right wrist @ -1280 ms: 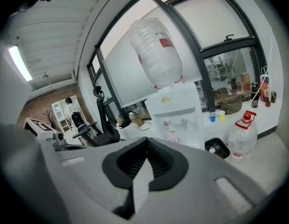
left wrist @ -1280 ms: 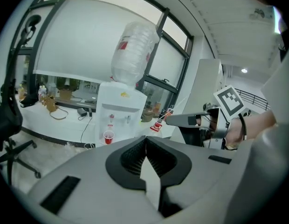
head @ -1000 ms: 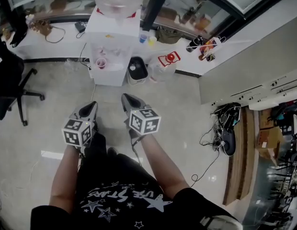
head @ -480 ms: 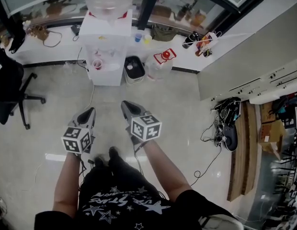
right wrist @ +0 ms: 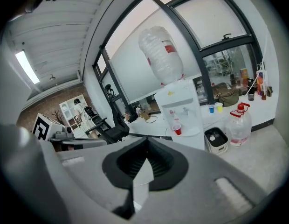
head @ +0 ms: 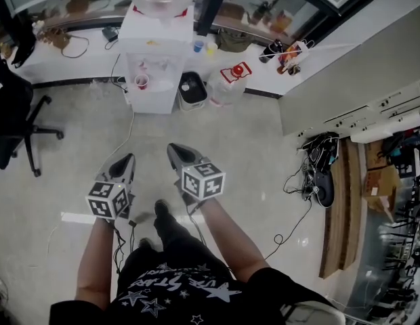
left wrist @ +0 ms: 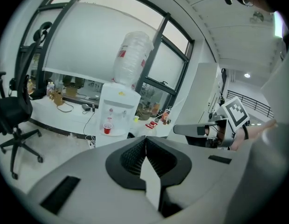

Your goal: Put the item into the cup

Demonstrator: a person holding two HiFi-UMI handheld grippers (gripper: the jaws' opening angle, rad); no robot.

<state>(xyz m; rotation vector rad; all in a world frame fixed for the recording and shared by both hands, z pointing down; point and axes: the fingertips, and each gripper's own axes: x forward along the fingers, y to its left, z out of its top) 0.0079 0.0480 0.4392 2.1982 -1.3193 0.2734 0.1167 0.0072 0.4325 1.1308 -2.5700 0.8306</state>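
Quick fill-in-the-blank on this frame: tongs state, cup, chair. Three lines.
The left tongs and the right tongs are both ___, holding nothing.
The cup on the tray of the water dispenser is ___ in colour.
In the head view, the black office chair stands at the ___ edge.
Missing: shut; red; left.

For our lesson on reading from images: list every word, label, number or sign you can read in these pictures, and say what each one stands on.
Black shirt: white lettering among stars, seen upside down, too warped to read surely.
Big bottle on the water dispenser: red label, too small to read.
Marker cubes: black-and-white square codes only, no letters.
Nothing else is legible.
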